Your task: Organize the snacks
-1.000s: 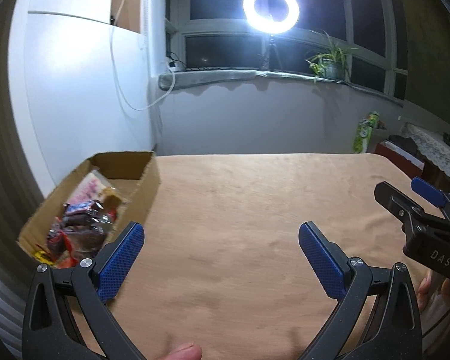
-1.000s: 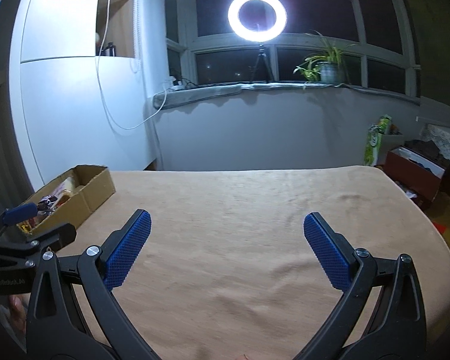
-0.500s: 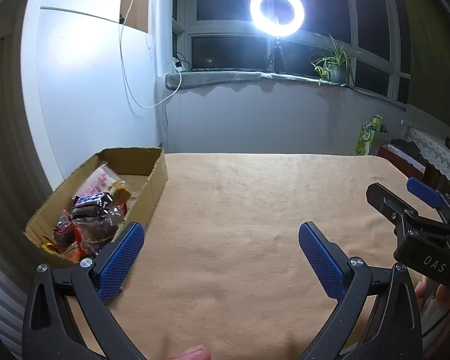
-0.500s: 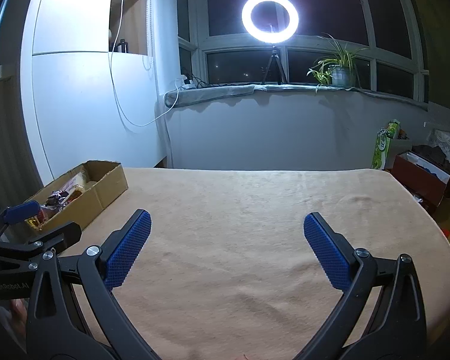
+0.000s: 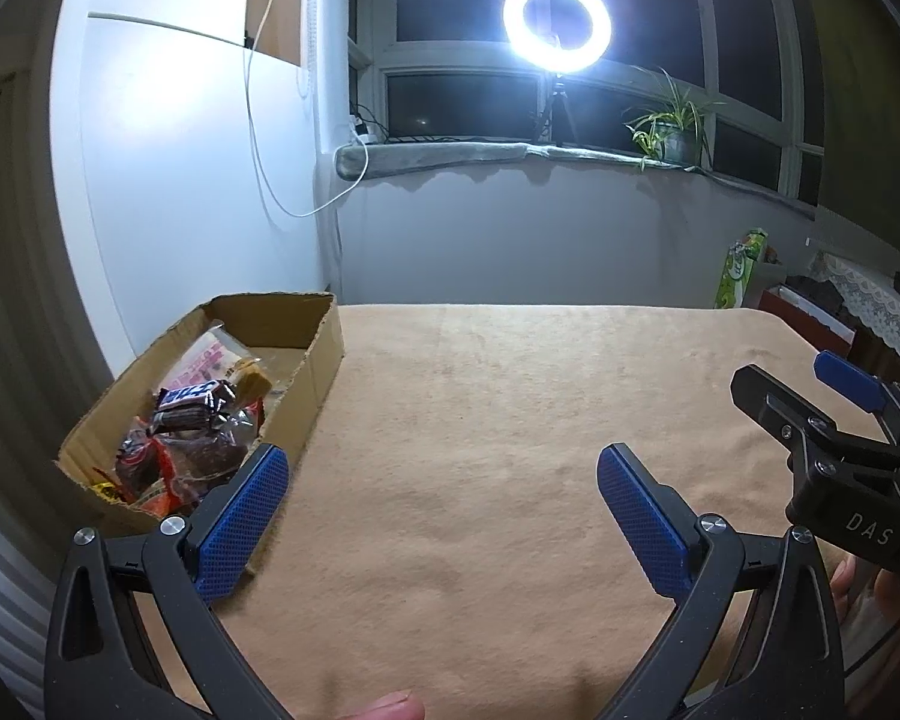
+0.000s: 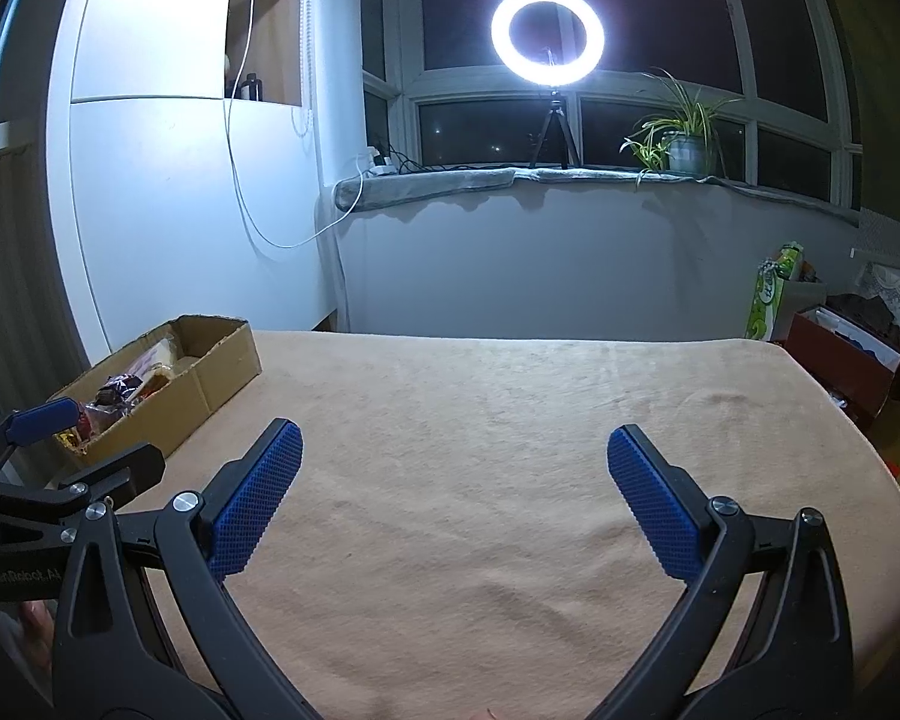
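An open cardboard box [image 5: 321, 360] sits at the left edge of the table and holds several wrapped snacks [image 5: 192, 420], among them a dark blue bar and red packets. My left gripper [image 5: 444, 492] is open above the tan cloth, its left pad close to the box's near corner, with nothing between the pads. My right gripper [image 6: 453, 480] is open too, over bare cloth. The same box [image 6: 210, 378] lies to its far left, and each gripper shows at the edge of the other's view.
A tan cloth [image 6: 480, 420] covers the whole table. A white cabinet [image 5: 180, 180] stands behind the box. The window sill carries a ring light [image 6: 546, 36] and a potted plant [image 6: 684, 138]. A red box and green package [image 6: 768, 300] stand past the table's right edge.
Both views have swung slightly leftward, so the box and its snacks show more fully. Both grippers stay open and hold nothing.
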Demonstrator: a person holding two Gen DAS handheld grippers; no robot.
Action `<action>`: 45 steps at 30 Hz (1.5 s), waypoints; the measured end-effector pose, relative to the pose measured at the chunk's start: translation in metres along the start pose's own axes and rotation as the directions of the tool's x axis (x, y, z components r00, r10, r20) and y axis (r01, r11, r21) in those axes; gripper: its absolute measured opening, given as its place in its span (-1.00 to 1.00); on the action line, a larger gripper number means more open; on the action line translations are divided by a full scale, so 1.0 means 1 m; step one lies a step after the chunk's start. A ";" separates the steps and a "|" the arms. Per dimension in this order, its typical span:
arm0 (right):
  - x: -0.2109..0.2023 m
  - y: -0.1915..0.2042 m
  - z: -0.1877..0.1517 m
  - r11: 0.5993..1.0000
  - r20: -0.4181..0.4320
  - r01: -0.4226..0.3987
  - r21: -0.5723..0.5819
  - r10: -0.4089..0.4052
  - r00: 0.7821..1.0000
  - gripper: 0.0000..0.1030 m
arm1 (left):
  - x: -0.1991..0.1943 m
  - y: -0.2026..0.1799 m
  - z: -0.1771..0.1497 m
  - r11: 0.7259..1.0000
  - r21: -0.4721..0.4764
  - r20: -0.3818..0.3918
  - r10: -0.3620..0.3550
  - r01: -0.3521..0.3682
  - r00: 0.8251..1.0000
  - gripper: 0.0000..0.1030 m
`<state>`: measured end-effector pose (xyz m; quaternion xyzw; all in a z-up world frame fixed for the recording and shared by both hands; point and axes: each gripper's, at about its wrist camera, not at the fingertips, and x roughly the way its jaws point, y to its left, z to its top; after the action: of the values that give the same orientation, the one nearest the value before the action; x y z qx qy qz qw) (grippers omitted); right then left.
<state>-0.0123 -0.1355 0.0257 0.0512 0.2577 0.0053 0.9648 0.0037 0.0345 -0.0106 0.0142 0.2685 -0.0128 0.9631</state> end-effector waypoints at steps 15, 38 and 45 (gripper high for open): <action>0.004 0.001 -0.002 1.000 -0.009 0.001 0.001 -0.001 1.000 1.00 | 0.003 -0.001 0.000 1.000 -0.003 -0.007 -0.001 0.001 1.000 0.99; 0.004 0.000 -0.002 1.000 -0.008 0.000 0.001 0.000 1.000 1.00 | 0.004 0.000 -0.001 1.000 -0.005 -0.009 0.000 0.000 1.000 0.99; 0.005 0.001 -0.002 1.000 -0.011 0.001 0.000 -0.001 1.000 1.00 | 0.004 0.001 -0.001 1.000 -0.005 -0.008 -0.001 0.001 1.000 0.99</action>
<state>-0.0093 -0.1345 0.0213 0.0512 0.2632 0.0053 0.9634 0.0063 0.0350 -0.0136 0.0118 0.2724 -0.0124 0.9620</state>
